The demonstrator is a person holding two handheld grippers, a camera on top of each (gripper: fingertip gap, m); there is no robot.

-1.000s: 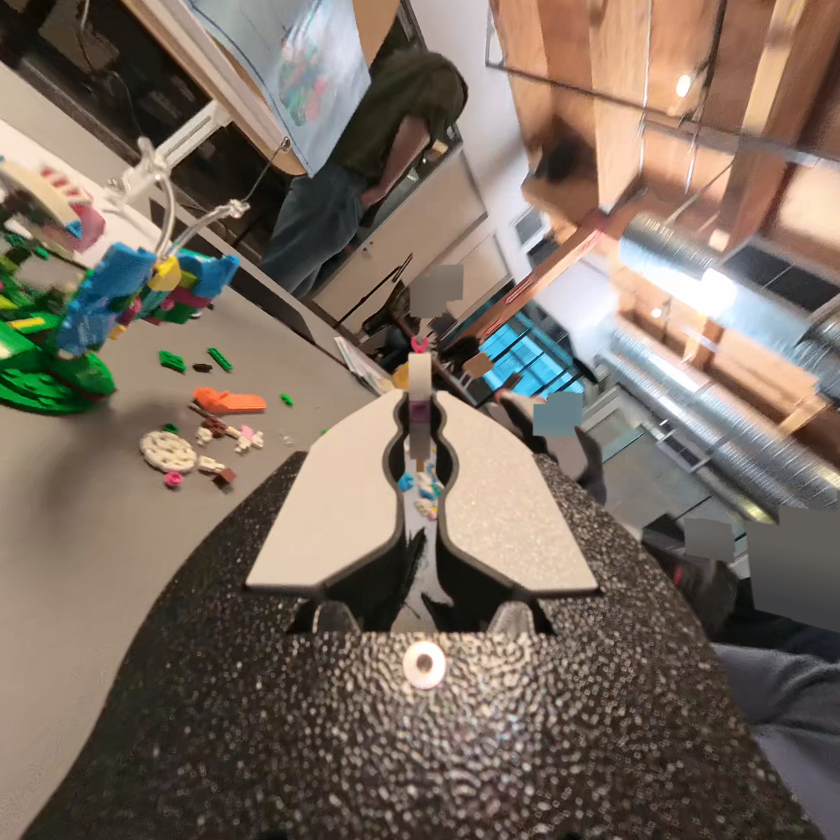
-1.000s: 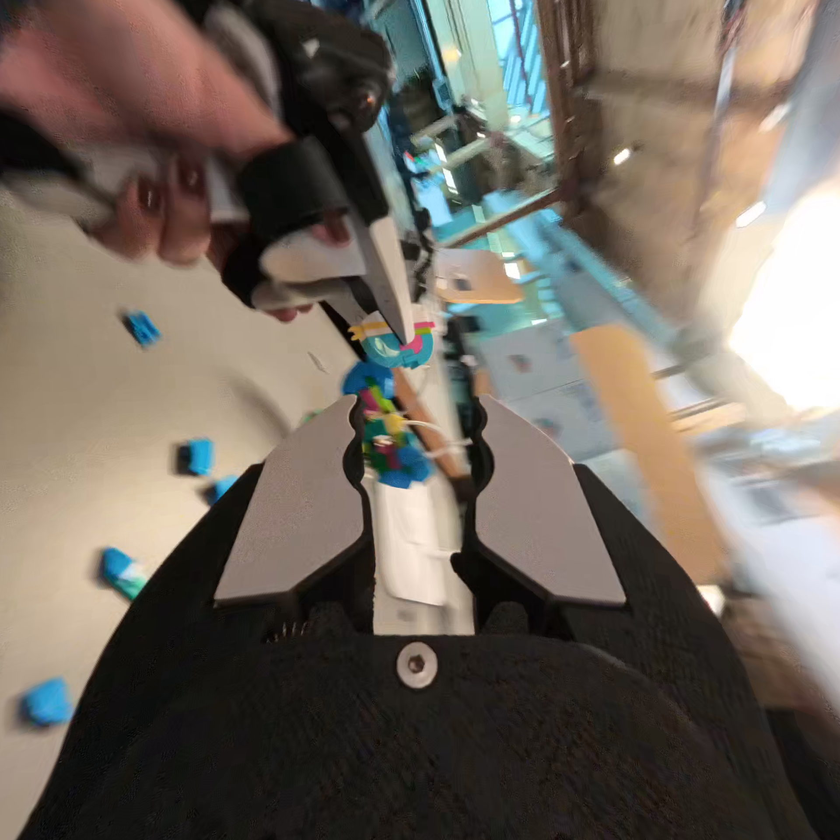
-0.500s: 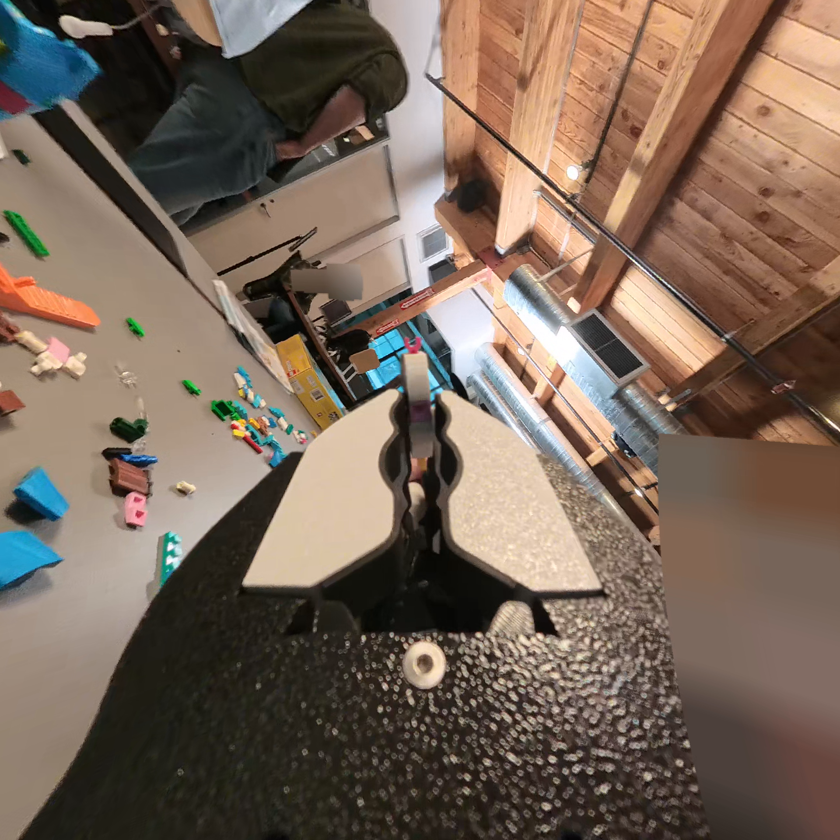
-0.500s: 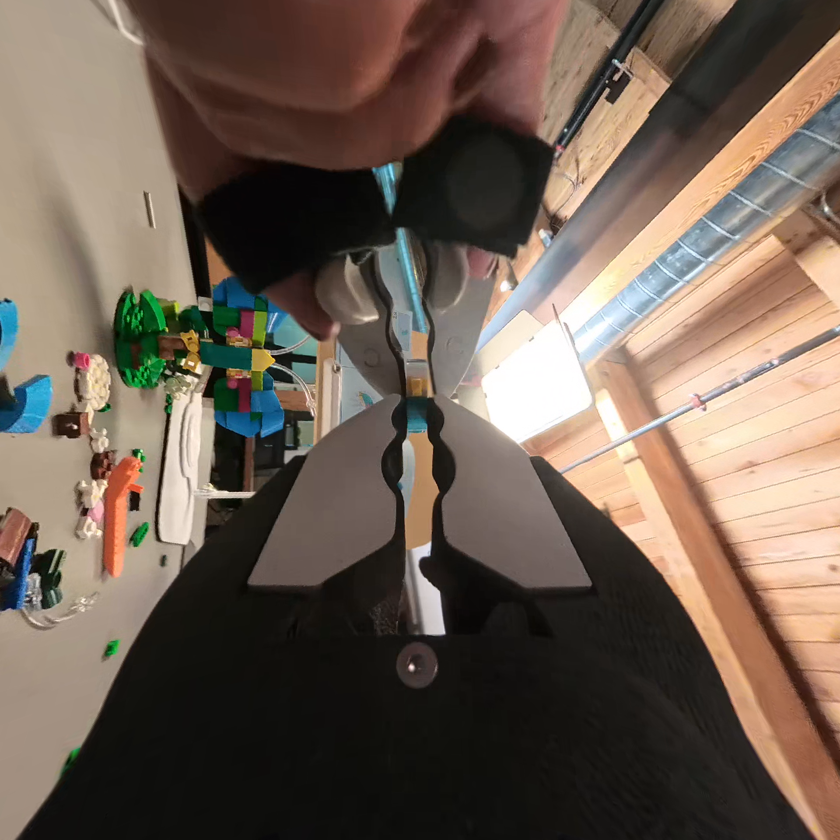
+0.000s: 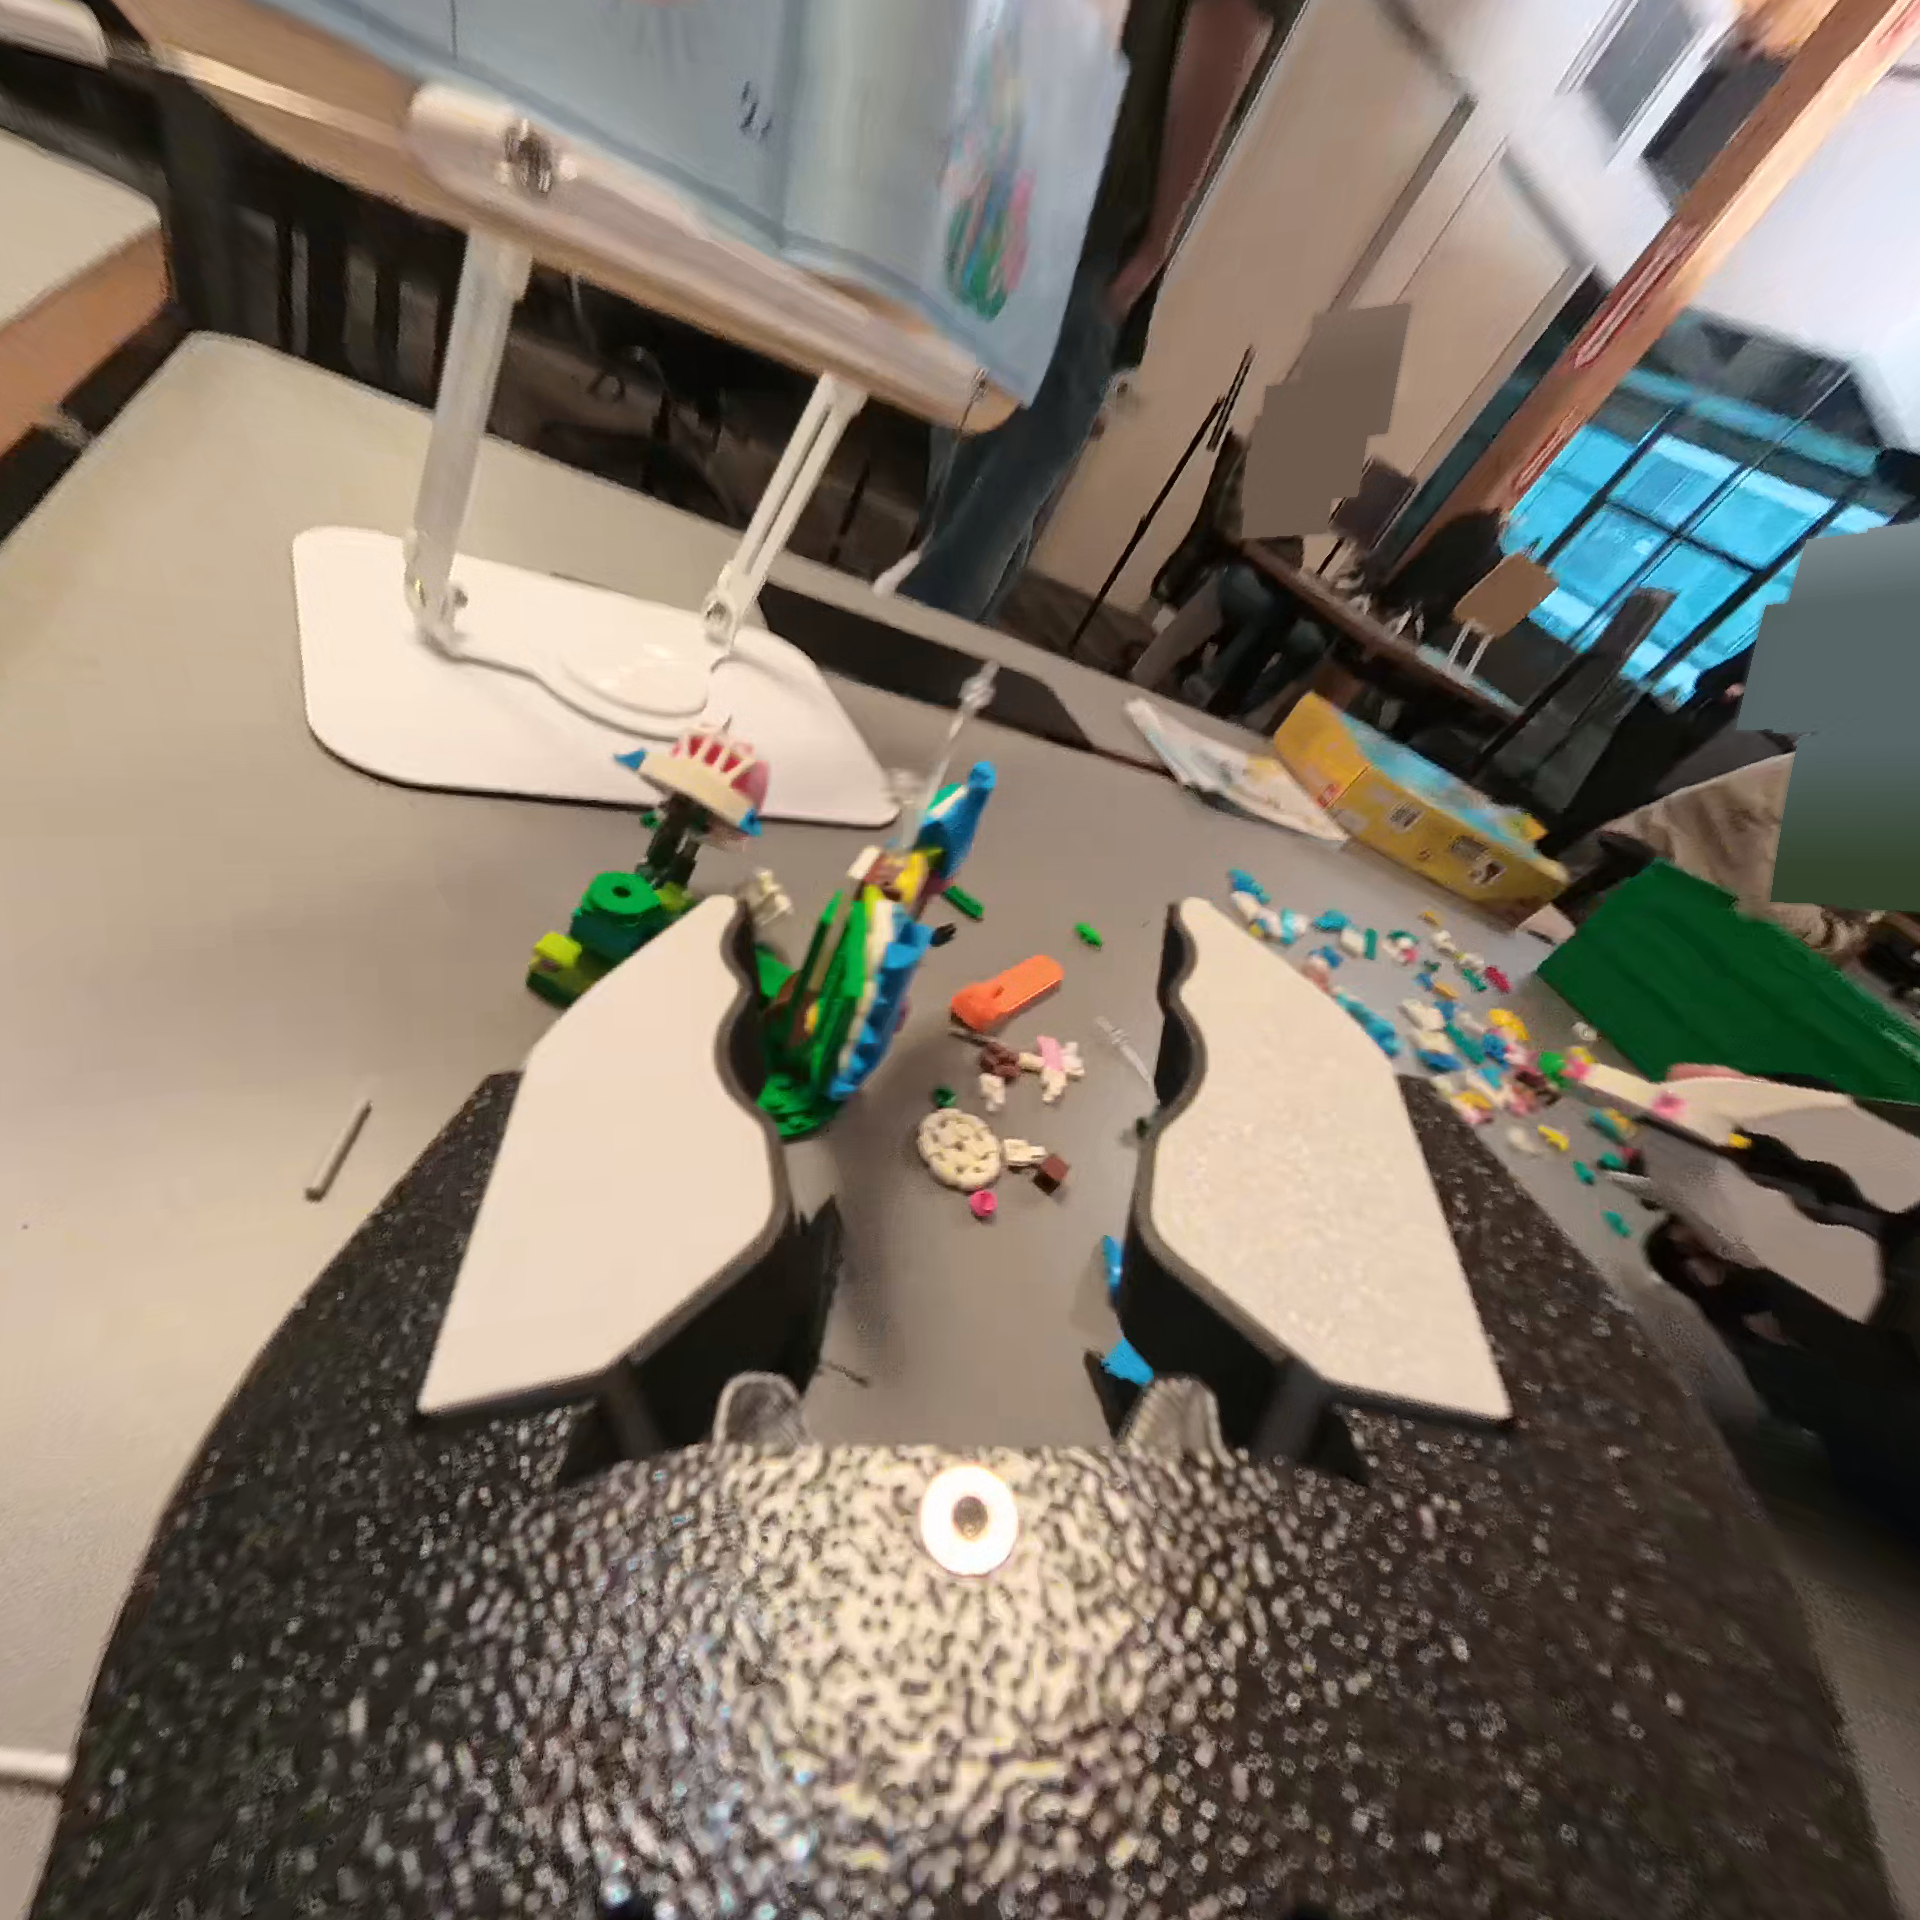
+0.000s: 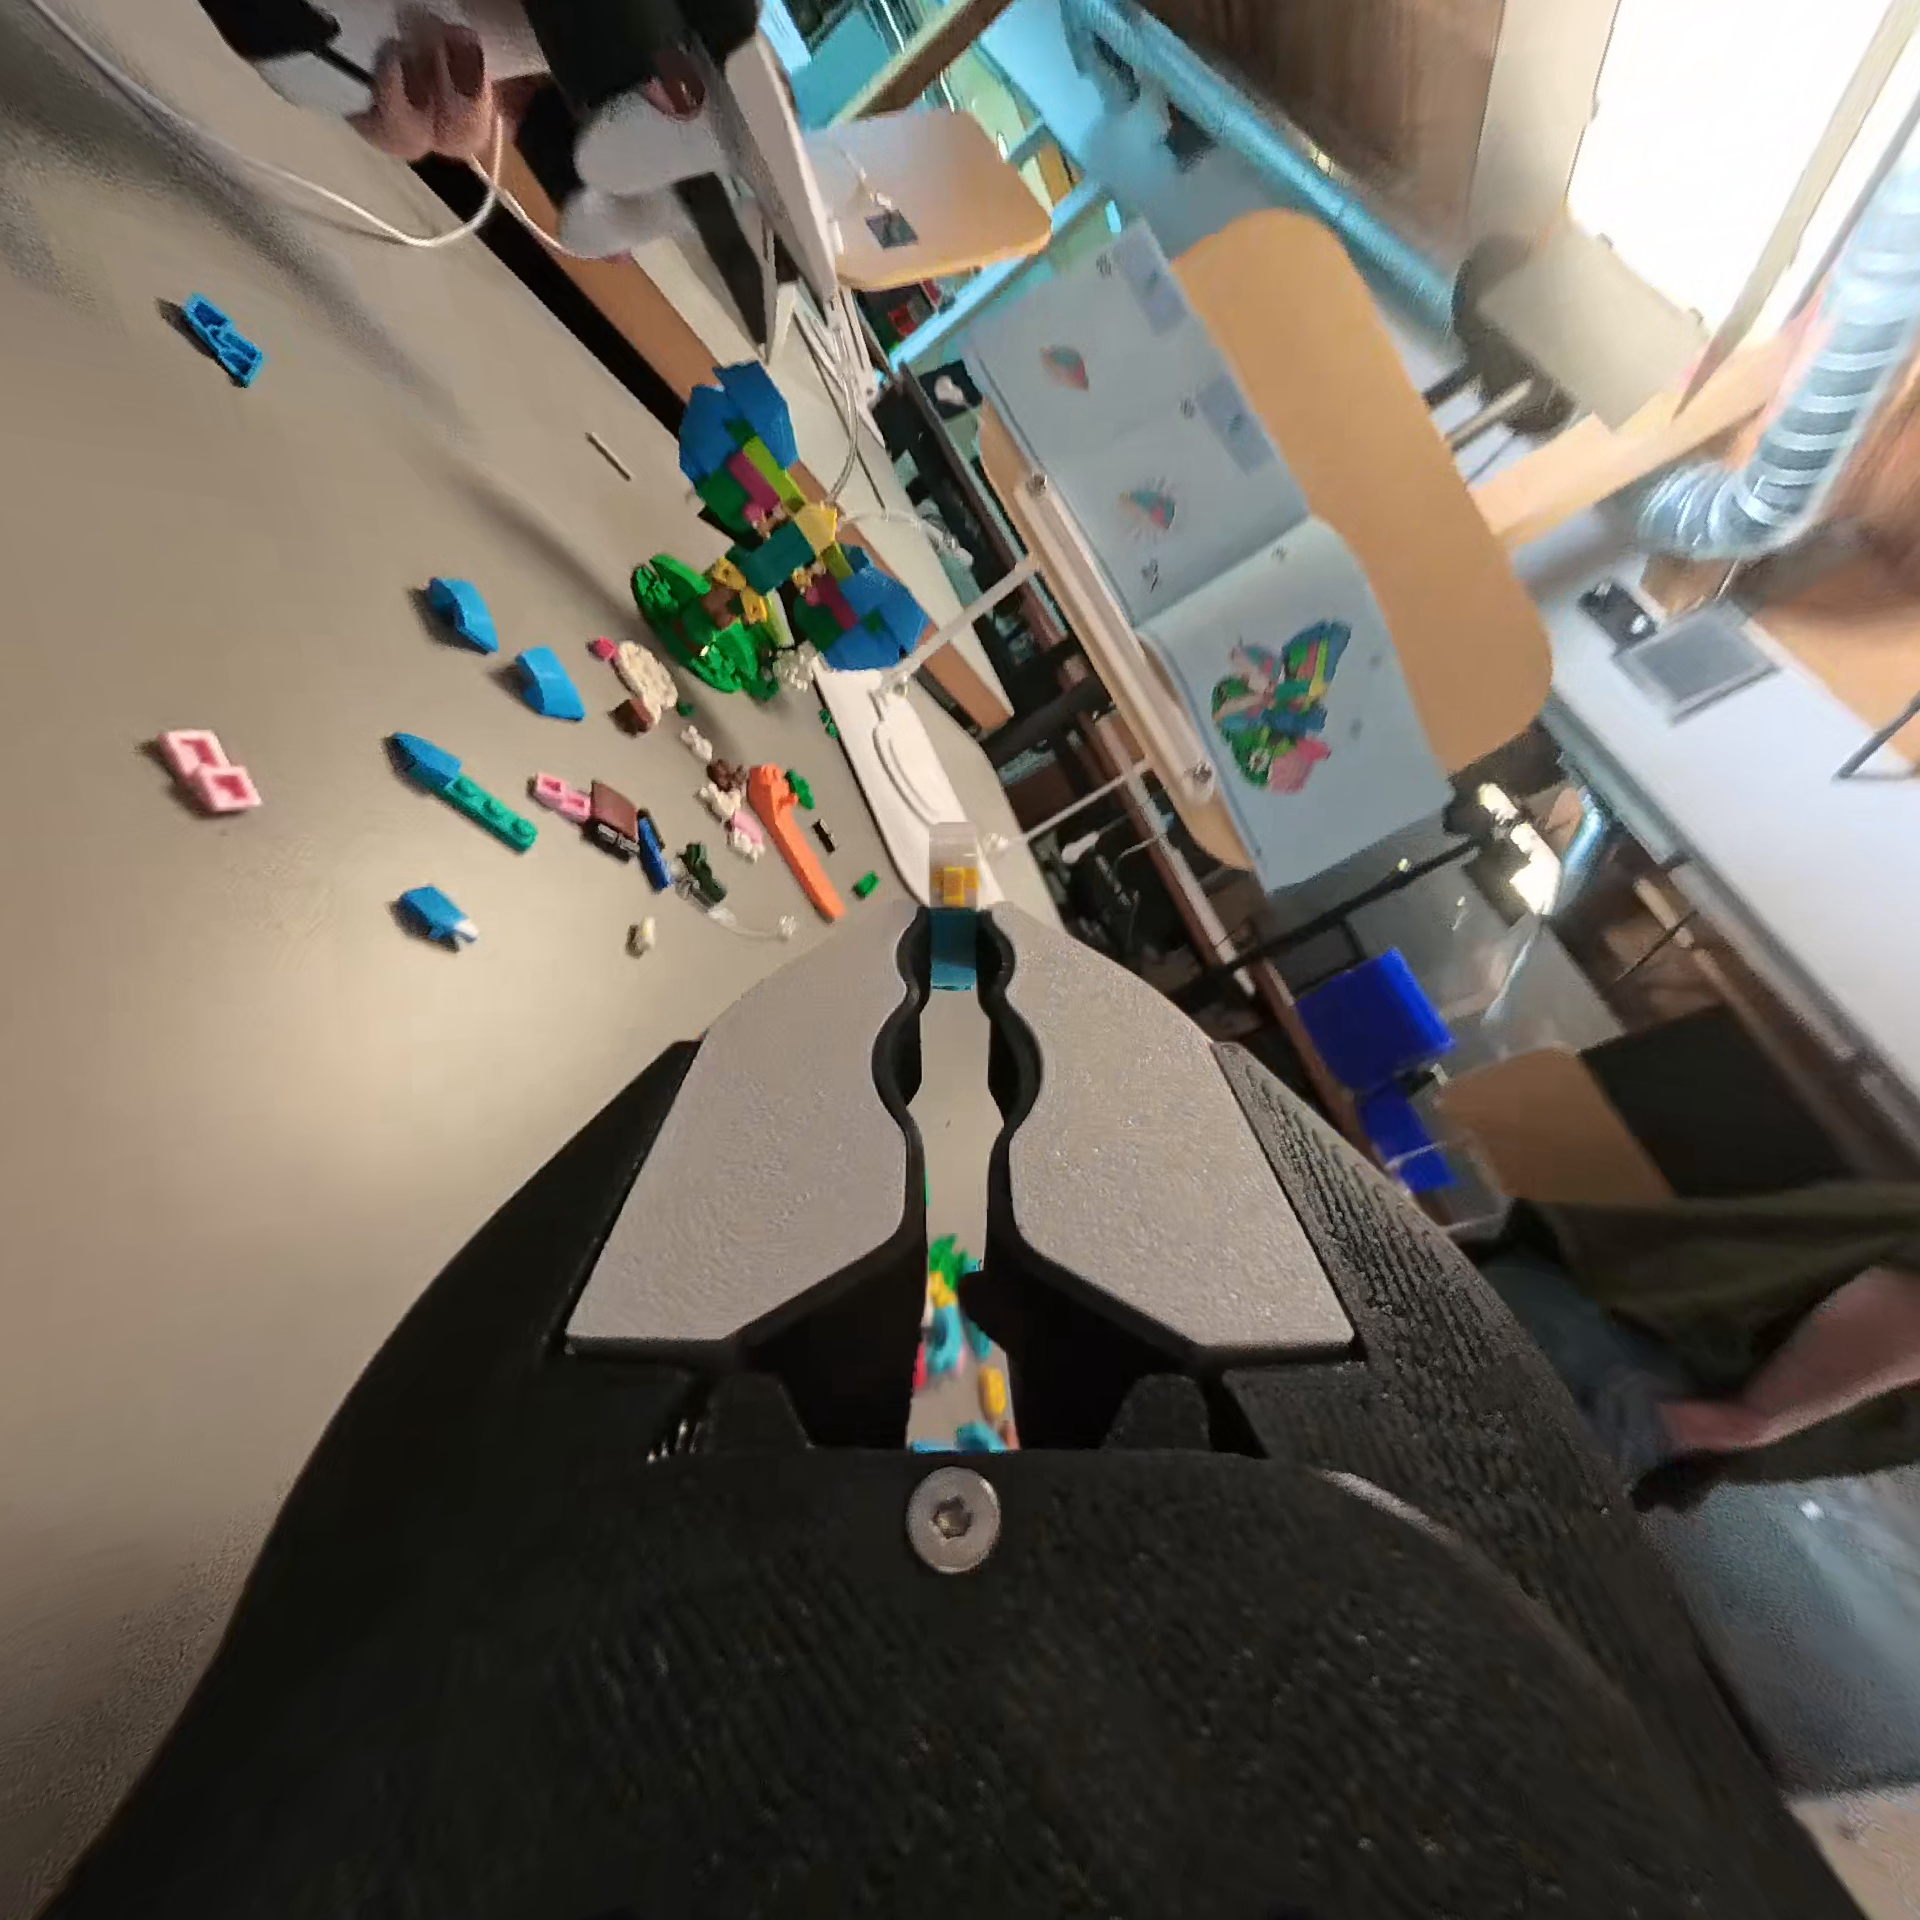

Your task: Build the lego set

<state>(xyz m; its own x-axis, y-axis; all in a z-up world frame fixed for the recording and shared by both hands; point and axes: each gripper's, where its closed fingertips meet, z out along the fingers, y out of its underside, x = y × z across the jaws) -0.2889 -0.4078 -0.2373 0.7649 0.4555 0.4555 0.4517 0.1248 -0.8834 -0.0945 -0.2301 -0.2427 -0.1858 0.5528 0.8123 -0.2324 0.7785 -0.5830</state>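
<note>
So our right claw (image 6: 954, 940) is pinched tight on a small stack (image 6: 953, 894), teal at the bottom, yellow in the middle, a pale piece on top, and its long axis runs straight out past the tips in line with the fingers. Our left claw (image 5: 954, 930) is spread wide with nothing in it, hanging over the bench (image 5: 187, 935). The model (image 5: 852, 987) (green base, blue wings, the butterfly-looking thing) stands on the bench just ahead of the left claw, peeking past its left finger, so the left is clearly the nearer one. From the right claw's view the model (image 6: 774, 561) sits well off, ahead and to the left of the stack. Our guess is the stack has to travel that way and go on end-first while the left steadies the model. Loose bits and the orange separator (image 5: 1006, 989) lie between the left fingers, just right of the model.
</note>
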